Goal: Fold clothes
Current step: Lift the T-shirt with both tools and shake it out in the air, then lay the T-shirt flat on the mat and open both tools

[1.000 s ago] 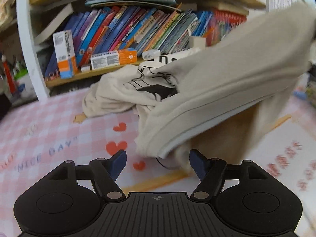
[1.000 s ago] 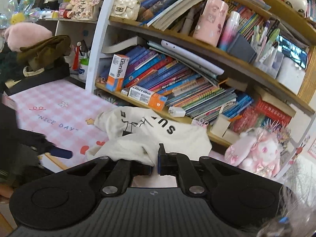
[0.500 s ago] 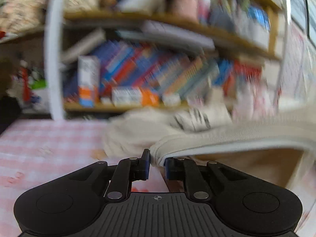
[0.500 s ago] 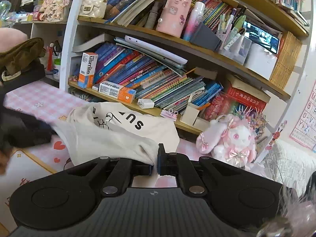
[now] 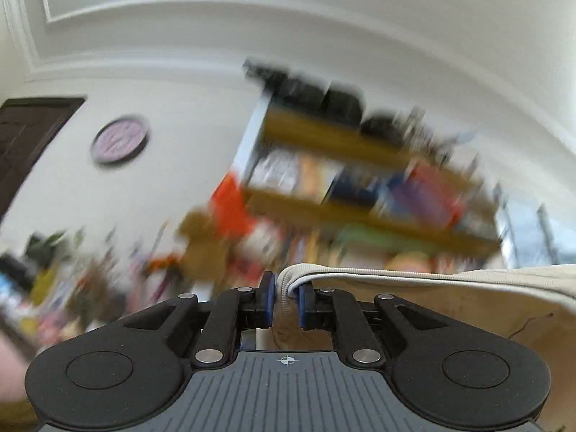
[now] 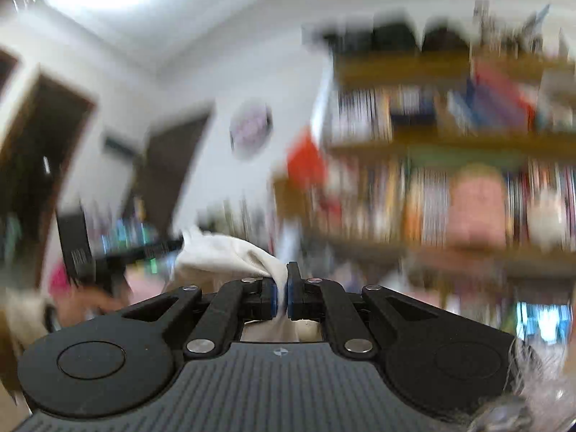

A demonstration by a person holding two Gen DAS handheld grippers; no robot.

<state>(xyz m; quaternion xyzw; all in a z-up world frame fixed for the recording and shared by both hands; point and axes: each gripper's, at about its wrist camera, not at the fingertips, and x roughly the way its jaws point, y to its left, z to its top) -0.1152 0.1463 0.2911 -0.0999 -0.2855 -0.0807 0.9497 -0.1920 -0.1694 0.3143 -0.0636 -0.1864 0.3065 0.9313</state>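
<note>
Left hand-held gripper: the left hand-held gripper (image 5: 286,300) was nearly closed, its blue pads (image 5: 268,297) pinching the thick ribbed hem of a cream garment (image 5: 450,298); the doubled band sat between them and kept a narrow gap.

Garment, left view: the cloth ran off to the right from the grip as a fairly taut edge, with the paler inside face hanging below it. It was lifted, with shelves and ceiling behind it; no desk showed.

Right hand-held gripper: the right hand-held gripper (image 6: 282,297) was clamped tight on a thin fold of the same cream garment (image 6: 223,255), which bunched up and leftward from the pads.

Far end, right view: the cloth reached toward a dark blurred shape (image 6: 93,255) at the left, probably the other gripper, though motion blur left that unsure.

Handling: it looked soft, limp and light, a knit that would sag and swing wherever it was not held. It seemed neither slippery nor fragile, though a thin pinch might creep out under a hard tug.

Where to hold: the ribbed hem looked the safest place, thick and stitched, giving the pads something to bite. Two points on one edge, held apart, should let the body hang flat before a fold.

Background: a bookshelf (image 5: 360,187) stood behind, blurred.
</note>
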